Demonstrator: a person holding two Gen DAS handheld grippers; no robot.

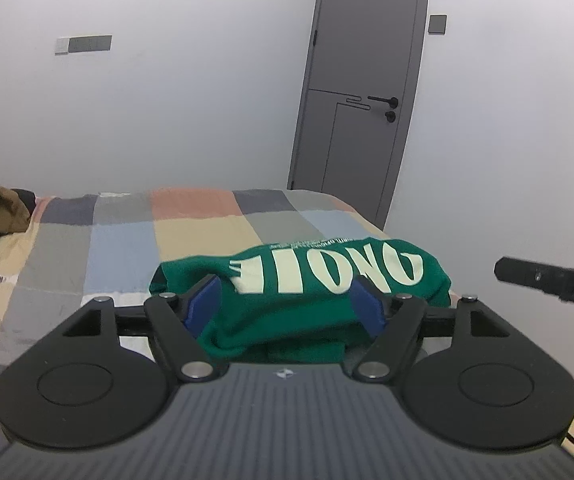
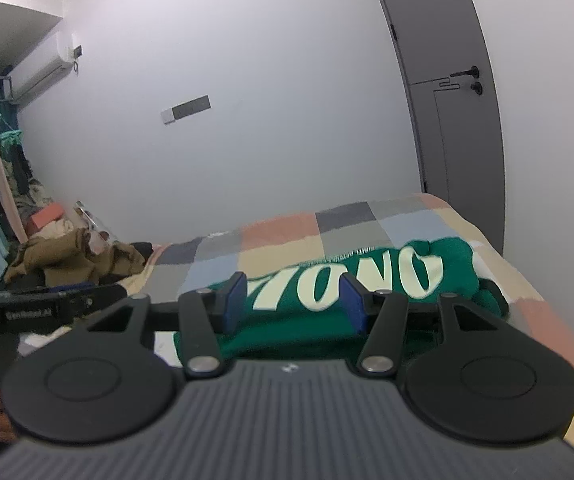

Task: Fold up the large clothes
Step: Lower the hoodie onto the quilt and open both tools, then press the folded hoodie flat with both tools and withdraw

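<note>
Green sweatshirt (image 1: 327,280), folded bundle w/ pale lettering, lies on checked bed cover (image 1: 127,236). L claw (image 1: 285,302) spread, pads either side of bundle, not pinching. R claw (image 2: 293,300) likewise spread over it. Brown clothes heap (image 2: 75,256) at 9 o'clock.

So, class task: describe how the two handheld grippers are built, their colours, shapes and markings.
Both match. The left gripper and right gripper each have a ribbed grey body with a small emblem, two black round discs, black linkage bars with silver rivets, and flat blue pads on the fingers. White lettering marks each gripper's side.
</note>
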